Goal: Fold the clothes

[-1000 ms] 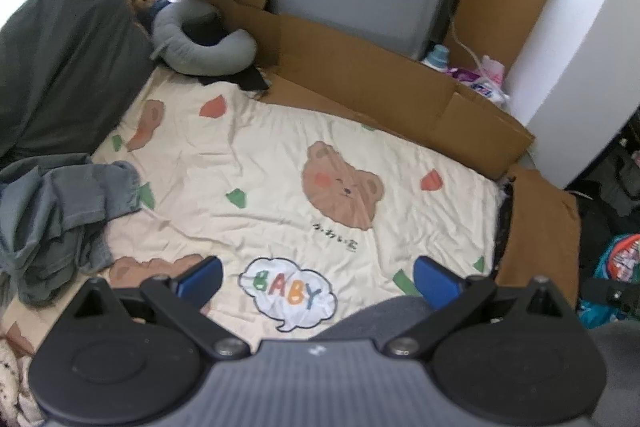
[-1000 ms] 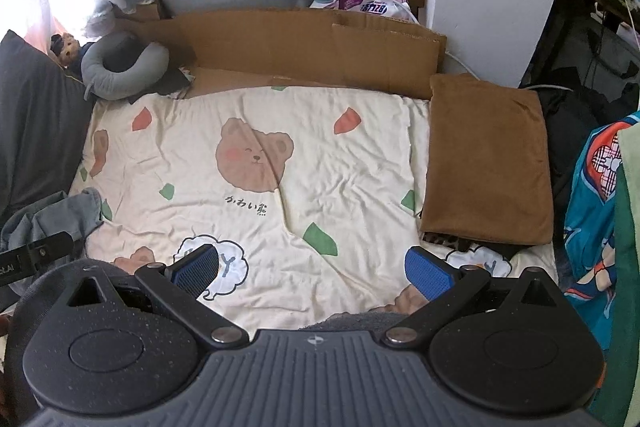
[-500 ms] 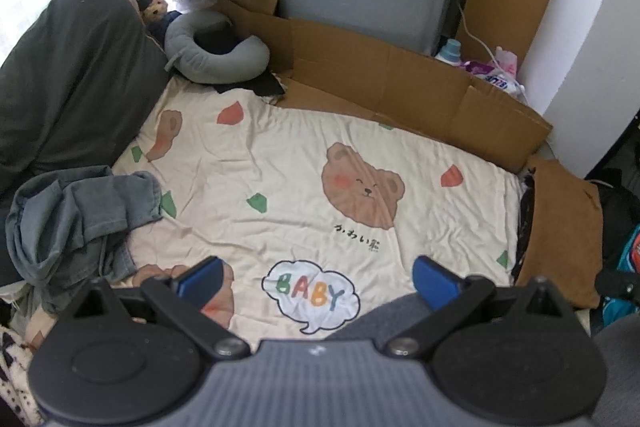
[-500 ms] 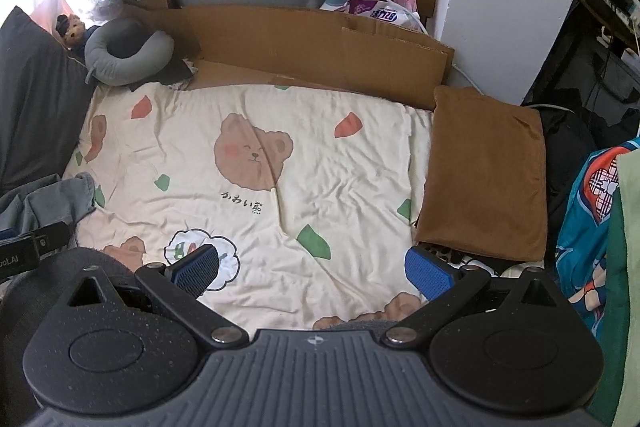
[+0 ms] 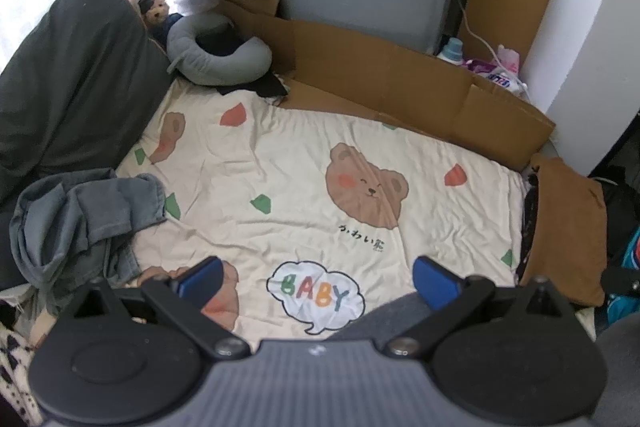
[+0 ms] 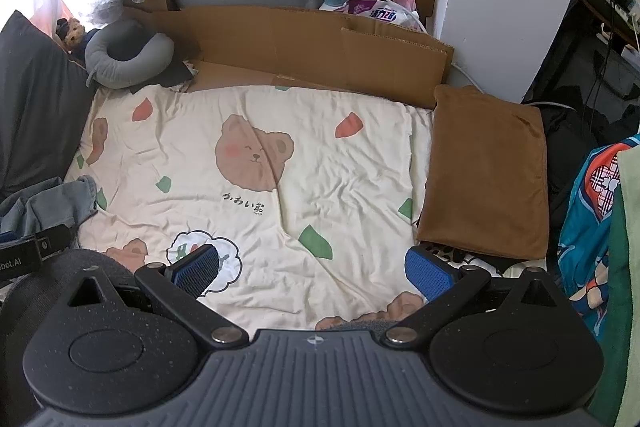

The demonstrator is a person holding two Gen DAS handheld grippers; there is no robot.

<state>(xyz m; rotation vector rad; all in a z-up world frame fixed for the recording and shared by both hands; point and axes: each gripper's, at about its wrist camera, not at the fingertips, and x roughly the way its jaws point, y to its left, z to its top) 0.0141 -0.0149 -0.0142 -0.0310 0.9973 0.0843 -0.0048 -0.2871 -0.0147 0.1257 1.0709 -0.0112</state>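
Fingers (image 5: 199,277) spread wide above bear blanket (image 5: 304,167).

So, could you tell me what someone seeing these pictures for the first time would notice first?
Probably the cream bedspread filling the middle, with its brown bear face and a colourful "BABY" bubble nearer the cameras. Next, the crumpled grey garment heaped at its left edge, and a flat brown folded cloth along its right edge. Both the left gripper and right gripper hang open above the bed, holding nothing.
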